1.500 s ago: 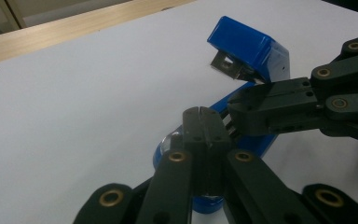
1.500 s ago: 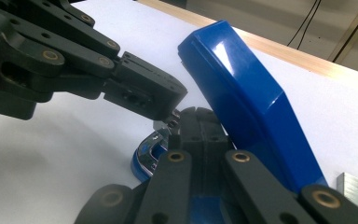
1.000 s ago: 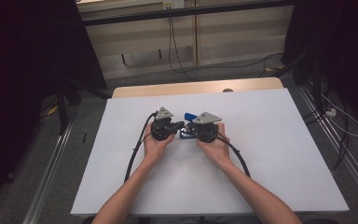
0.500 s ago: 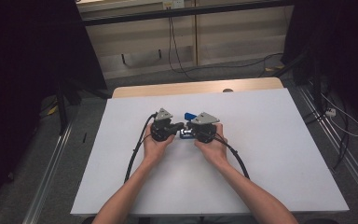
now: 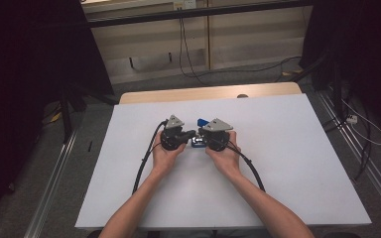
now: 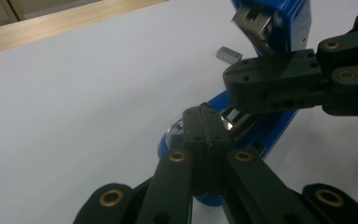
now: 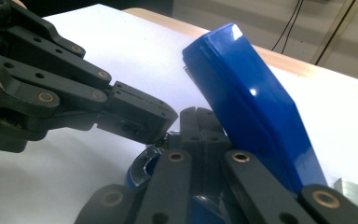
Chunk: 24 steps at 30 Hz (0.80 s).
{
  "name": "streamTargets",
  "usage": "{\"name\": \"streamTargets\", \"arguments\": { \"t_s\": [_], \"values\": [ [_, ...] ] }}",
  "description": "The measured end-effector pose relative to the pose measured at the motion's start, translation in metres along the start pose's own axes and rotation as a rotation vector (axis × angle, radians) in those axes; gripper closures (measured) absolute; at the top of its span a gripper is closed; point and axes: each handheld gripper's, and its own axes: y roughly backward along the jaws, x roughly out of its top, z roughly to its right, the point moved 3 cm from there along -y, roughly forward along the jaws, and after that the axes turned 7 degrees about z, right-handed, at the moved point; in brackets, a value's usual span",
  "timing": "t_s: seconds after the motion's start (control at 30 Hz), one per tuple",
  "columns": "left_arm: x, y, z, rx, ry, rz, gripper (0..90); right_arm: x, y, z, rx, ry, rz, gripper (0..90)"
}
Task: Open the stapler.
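Nearest the person, two bare forearms come up onto the white worktop [image 5: 287, 148] and meet near its middle, each hand around a black gripper. Between them sits the glossy blue plastic-and-metal stapler [image 5: 199, 142], hinged open: its base lies flat on the worktop and its lid is swung up, tilted back.

The left gripper [image 6: 204, 135] has its jaws pressed together, tips down at the stapler's rounded base end, right beside the shiny metal channel. Whether they're actually pinching a bit of it is hard to tell. The right gripper [image 7: 200, 128] looks the same, jaws together and tucked in at the hinge under the raised lid, and it's unclear if anything is caught between them.

Handling-wise, the stapler looks stiff and fairly solid but slick on that glossy shell, so jaws would probably skate off the lid's curved top. The flat sides of the base or the lid edges seem the safer place to grab. The lid will likely flop on its hinge too.

Its long axis runs roughly between the two grippers, the open lid's front end pointing up and away from the person.

Just beyond the stapler lies a small grey metal strip of staples [image 6: 229, 54], loose on the worktop.
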Motion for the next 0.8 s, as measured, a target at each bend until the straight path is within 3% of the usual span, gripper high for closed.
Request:
{"name": "streamTargets", "arguments": {
  "t_s": [0.2,0.8],
  "values": [
    [0.0001,0.0001,-0.0003,-0.001,-0.003,-0.001,90.0,0.0033,0.003,0.0039,-0.012,-0.016,0.015,90.0],
    [-0.0002,0.0003,0.0009,0.008,-0.026,0.003,90.0,0.0052,0.0055,0.0069,-0.015,-0.001,0.015,90.0]
  ]
}}
